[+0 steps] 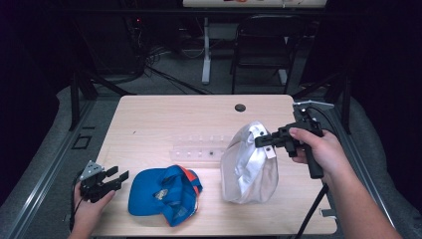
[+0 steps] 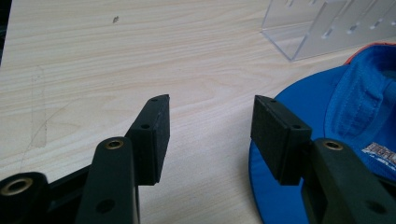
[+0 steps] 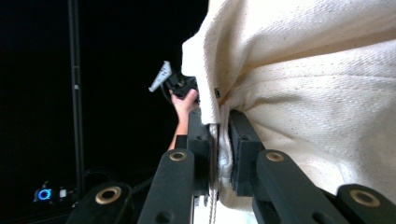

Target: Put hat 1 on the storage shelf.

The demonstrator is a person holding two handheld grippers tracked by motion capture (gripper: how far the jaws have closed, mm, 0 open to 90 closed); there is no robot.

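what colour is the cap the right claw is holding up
Off-white, cream-coloured cap; it shows best in the right gripper view.

A lab or recording studio, dimly lit. A pale wooden surface (image 1: 164,119) with a cable hole (image 1: 240,107) stands between black frame rails (image 1: 74,94); behind it, loose cables (image 1: 164,74) cross grey carpet, beside a folding chair (image 1: 263,45) and a white desk leg (image 1: 206,55).

Right tongs (image 3: 220,140): jaws clamped on a folded edge of the white cap (image 3: 317,93), cream woven fabric hanging up and to the right. Far off against a dark background, the left tongs (image 3: 175,81) in a hand. A dark vertical pole (image 3: 74,93) stands at left.
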